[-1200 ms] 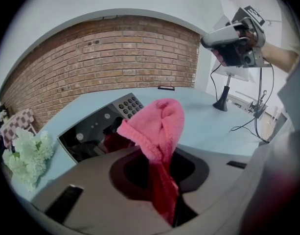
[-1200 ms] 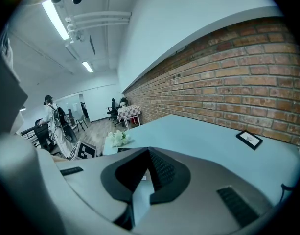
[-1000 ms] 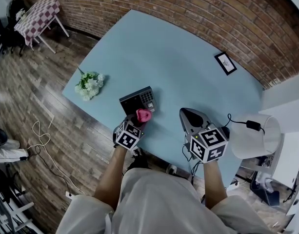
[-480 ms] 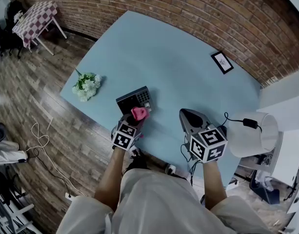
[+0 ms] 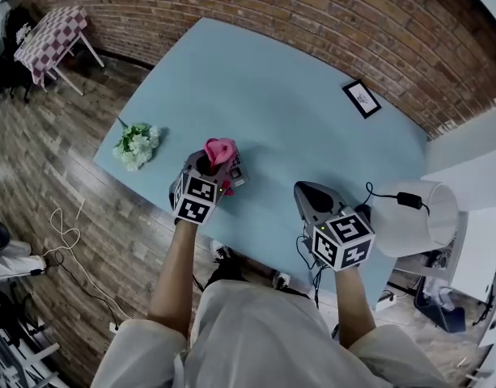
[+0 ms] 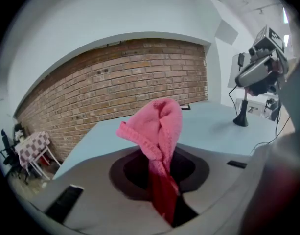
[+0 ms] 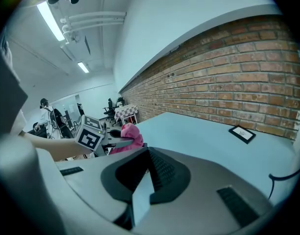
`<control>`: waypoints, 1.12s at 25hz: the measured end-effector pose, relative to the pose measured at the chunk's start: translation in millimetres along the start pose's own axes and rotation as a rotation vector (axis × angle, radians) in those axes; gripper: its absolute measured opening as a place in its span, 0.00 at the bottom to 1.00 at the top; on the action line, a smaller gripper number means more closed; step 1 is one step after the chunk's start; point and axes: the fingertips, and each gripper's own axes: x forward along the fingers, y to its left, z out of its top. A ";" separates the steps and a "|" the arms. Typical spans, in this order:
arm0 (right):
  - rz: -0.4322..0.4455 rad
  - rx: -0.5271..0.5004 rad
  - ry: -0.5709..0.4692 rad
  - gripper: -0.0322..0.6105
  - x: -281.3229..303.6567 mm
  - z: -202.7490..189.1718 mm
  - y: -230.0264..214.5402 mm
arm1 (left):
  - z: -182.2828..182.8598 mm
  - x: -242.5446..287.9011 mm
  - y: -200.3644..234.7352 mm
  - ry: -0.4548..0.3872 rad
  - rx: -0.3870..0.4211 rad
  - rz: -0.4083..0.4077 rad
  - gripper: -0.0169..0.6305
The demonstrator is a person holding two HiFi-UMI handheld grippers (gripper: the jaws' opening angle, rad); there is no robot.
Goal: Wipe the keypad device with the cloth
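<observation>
My left gripper (image 5: pixel 213 165) is shut on a pink cloth (image 5: pixel 220 149), and the bunched cloth (image 6: pixel 158 127) sticks up from between its jaws. It hovers over the dark keypad device (image 5: pixel 238 171) on the light blue table (image 5: pixel 280 103); only a corner of the device shows past the gripper. My right gripper (image 5: pixel 309 191) stands to the right near the table's front edge, jaws together with nothing in them. The right gripper view shows the left gripper (image 7: pixel 112 142) and the cloth (image 7: pixel 131 135) at its left.
A bunch of white flowers (image 5: pixel 135 145) lies at the table's left corner. A small framed picture (image 5: pixel 361 98) lies at the far right. A white lamp (image 5: pixel 411 220) with a black cable stands right of my right gripper. A brick wall (image 5: pixel 312 14) runs behind the table.
My left gripper has risen and moved forward with the cloth, from the keypad's near edge to over the device, which it now mostly hides. The right gripper has stayed put.
</observation>
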 end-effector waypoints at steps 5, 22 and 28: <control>-0.012 0.014 0.008 0.06 -2.7 -3.7 -7.7 | -3.3 16.8 3.3 0.056 0.070 -0.004 0.20; 0.002 0.043 0.010 0.06 2.8 -3.1 -14.0 | -8.8 21.3 -4.5 0.067 0.140 0.043 0.19; 0.010 0.045 0.012 0.06 5.2 -3.6 -12.2 | -10.9 20.2 -10.8 0.064 0.245 0.045 0.19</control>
